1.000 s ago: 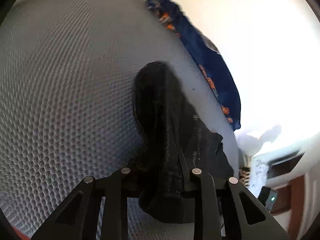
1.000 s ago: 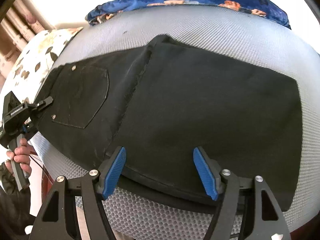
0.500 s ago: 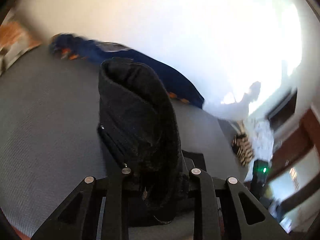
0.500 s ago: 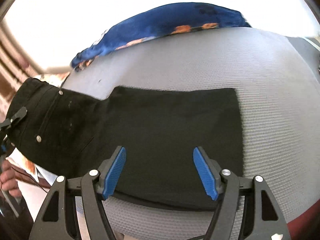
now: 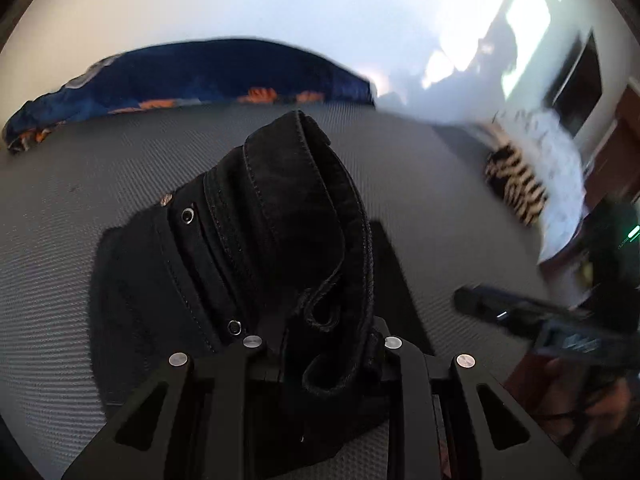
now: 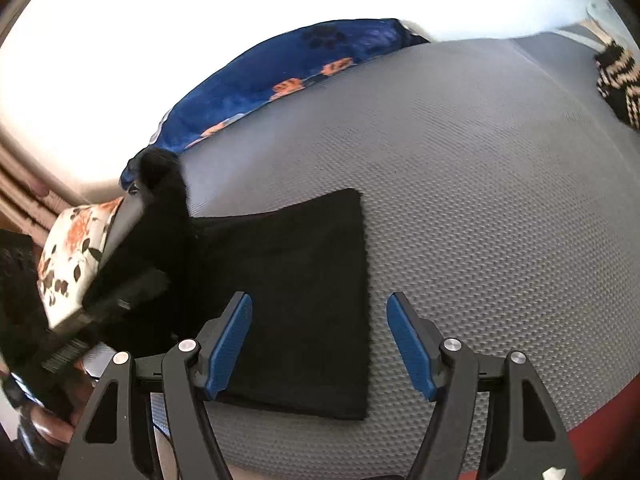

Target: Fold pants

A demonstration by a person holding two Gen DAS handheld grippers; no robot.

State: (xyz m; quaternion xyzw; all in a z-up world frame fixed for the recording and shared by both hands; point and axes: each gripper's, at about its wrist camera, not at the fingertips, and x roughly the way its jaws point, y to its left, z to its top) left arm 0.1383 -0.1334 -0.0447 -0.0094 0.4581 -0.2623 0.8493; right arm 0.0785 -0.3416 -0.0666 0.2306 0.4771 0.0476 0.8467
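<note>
Black pants [image 6: 296,292] lie folded on a grey textured bed surface [image 6: 480,200]. My left gripper [image 5: 320,344] is shut on the bunched waistband of the pants [image 5: 288,220] and holds it raised above the lower layer. In the right wrist view that lifted waist end [image 6: 160,216] hangs at the left, with the left gripper [image 6: 100,316] blurred under it. My right gripper [image 6: 320,344] is open and empty, its blue pads [image 6: 230,344] over the near edge of the flat part of the pants.
A blue blanket with orange prints [image 6: 288,80] lies along the far edge of the bed. A floral pillow [image 6: 68,256] sits at the left. A black-and-cream striped cloth [image 6: 618,80] lies at the far right. The right gripper [image 5: 540,320] shows blurred in the left wrist view.
My left gripper has carried the waist end up and over toward the leg end. The flat visible part of the pants has become shorter. My right gripper stays open and has shifted right.
</note>
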